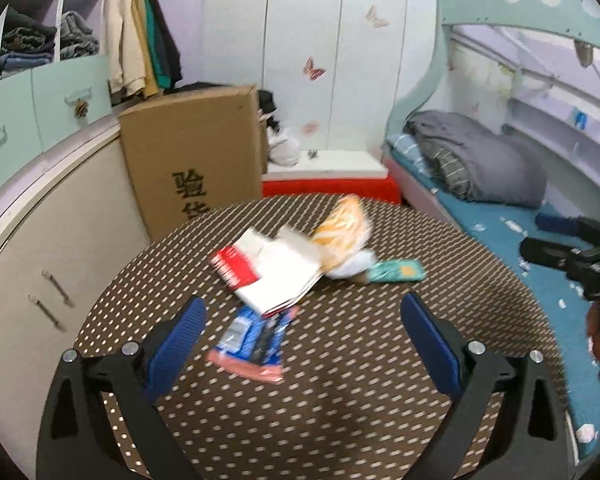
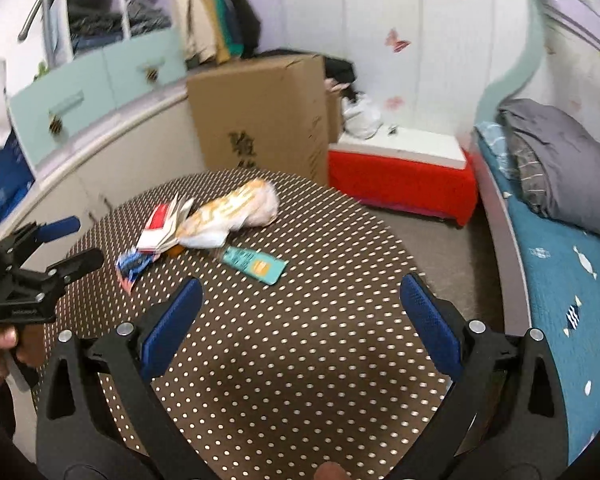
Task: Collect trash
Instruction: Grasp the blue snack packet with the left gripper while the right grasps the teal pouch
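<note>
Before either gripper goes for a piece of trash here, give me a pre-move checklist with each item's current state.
1. Left gripper open, holding nothing: ok.
2. Right gripper open, holding nothing: ok.
3. Blue-and-pink flat wrapper lies ahead of the left gripper, uncovered: ok.
4. Teal rectangular packet lies apart from the pile, unobstructed: ok.
5. Red-and-white paper booklet free to lift: not ok, the orange-and-white crumpled bag overlaps it.
6. Trash bin in view: not ok.

You are viewing the round dotted table [image 1: 380, 360] from low and near on both wrists, facing twelve o'clock toward the cardboard box [image 1: 192, 152]; both views are sharing the litter.
</note>
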A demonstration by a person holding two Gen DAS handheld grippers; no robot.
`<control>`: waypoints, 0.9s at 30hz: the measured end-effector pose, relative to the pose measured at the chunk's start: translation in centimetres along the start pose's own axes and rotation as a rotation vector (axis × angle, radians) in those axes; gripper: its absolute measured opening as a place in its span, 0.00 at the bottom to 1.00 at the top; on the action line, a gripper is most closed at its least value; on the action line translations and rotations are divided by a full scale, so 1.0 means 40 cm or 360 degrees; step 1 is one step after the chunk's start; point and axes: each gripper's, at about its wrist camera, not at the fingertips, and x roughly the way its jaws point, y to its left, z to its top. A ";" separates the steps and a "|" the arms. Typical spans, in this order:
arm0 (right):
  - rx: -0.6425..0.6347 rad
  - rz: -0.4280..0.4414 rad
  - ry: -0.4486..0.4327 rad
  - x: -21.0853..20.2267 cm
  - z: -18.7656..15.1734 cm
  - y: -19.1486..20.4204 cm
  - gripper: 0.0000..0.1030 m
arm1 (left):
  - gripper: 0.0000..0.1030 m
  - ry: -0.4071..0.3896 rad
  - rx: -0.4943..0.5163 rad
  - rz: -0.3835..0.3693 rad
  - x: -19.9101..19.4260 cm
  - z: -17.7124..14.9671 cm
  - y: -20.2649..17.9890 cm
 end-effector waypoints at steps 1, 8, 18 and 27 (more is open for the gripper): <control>-0.0008 0.0014 0.0018 0.011 0.000 0.004 0.94 | 0.93 0.0020 0.0001 0.0014 0.010 -0.008 0.009; -0.0015 0.0095 0.0141 0.102 0.008 0.014 0.94 | 0.93 0.0173 0.0009 0.0081 0.100 -0.040 0.067; -0.0316 0.0148 0.0295 0.270 0.034 0.080 0.91 | 0.93 0.0331 0.0052 0.0072 0.193 -0.045 0.092; -0.0578 0.0309 0.0379 0.397 0.061 0.186 0.51 | 0.52 0.0379 0.0015 0.0080 0.219 -0.049 0.083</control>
